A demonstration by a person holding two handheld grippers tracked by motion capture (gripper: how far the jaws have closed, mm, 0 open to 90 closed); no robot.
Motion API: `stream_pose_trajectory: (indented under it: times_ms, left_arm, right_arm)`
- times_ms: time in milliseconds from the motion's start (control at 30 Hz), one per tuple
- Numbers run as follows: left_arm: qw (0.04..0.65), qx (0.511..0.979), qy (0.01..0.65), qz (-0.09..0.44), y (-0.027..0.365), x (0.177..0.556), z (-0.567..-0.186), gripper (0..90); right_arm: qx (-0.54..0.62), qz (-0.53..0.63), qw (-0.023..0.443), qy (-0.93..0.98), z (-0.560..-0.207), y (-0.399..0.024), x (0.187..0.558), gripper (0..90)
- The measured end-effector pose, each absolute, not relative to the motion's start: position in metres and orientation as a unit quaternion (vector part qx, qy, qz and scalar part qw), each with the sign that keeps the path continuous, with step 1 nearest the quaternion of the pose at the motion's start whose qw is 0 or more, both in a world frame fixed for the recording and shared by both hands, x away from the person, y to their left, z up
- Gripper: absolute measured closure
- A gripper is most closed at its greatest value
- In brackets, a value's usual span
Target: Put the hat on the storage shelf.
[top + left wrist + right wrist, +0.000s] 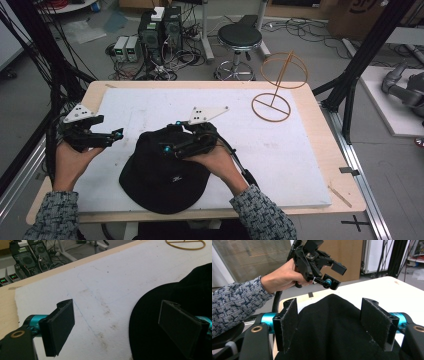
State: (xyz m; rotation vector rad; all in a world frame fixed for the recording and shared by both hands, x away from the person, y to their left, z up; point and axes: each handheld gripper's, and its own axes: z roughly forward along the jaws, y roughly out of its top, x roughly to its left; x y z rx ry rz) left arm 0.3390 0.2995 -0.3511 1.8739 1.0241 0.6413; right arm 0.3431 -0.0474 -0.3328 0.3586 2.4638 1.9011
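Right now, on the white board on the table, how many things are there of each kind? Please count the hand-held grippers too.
Black cap: 1
Wire stand, light brown: 1
Hand-held gripper: 2, the left held beside the cap, the right over the cap with cloth between its jaws
Total: 4
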Motion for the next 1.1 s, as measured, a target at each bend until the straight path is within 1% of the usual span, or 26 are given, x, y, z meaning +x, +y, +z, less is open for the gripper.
stream_pose_trajectory:
  times_ms: [100,133,333,467,567,667,700,900,1000,1033,1067,1100]
  left_arm:
    - [0.439,0.756,0.412,0.258,0.299,0.339,-0.351,13.9]
    - [0.440,0.755,0.412,0.258,0.299,0.339,-0.351,13.9]
    - [0.440,0.755,0.412,0.258,0.300,0.339,-0.351,13.9]
    - [0.439,0.756,0.412,0.258,0.299,0.339,-0.351,13.9]
    - [0.440,0.755,0.412,0.258,0.299,0.339,-0.351,13.9]
    - [0.440,0.755,0.412,0.259,0.300,0.339,-0.351,13.9]
    - [0.440,0.755,0.412,0.258,0.300,0.339,-0.351,13.9]
    - [0.441,0.754,0.413,0.258,0.300,0.339,-0.351,13.9]
    - [0.441,0.754,0.412,0.259,0.301,0.339,-0.351,13.9]
    - [0.441,0.754,0.412,0.259,0.301,0.339,-0.351,13.9]
    - [0.440,0.754,0.412,0.258,0.301,0.339,-0.351,13.9]
    - [0.441,0.755,0.412,0.258,0.301,0.339,-0.351,13.9]
  right_arm:
    - [0.111,0.604,-0.001,0.789,-0.335,-0.043,0.343,33.5]
    - [0.106,0.603,-0.005,0.791,-0.337,-0.040,0.342,35.4]
    - [0.100,0.595,-0.010,0.797,-0.340,-0.034,0.340,39.4]
    - [0.101,0.589,-0.012,0.801,-0.344,-0.029,0.342,39.8]
    - [0.103,0.589,-0.015,0.802,-0.345,-0.028,0.342,41.8]
    - [0.102,0.588,-0.017,0.802,-0.346,-0.027,0.343,47.5]
    - [0.102,0.588,-0.017,0.802,-0.346,-0.027,0.343,47.5]
    - [0.116,0.588,-0.049,0.799,-0.349,-0.027,0.348,54.9]
    - [0.119,0.587,-0.061,0.798,-0.350,-0.028,0.349,60.5]
    - [0.118,0.586,-0.056,0.800,-0.349,-0.028,0.348,65.3]
    - [0.118,0.586,-0.056,0.800,-0.349,-0.028,0.348,65.3]
    - [0.119,0.587,-0.052,0.799,-0.348,-0.028,0.348,69.1]
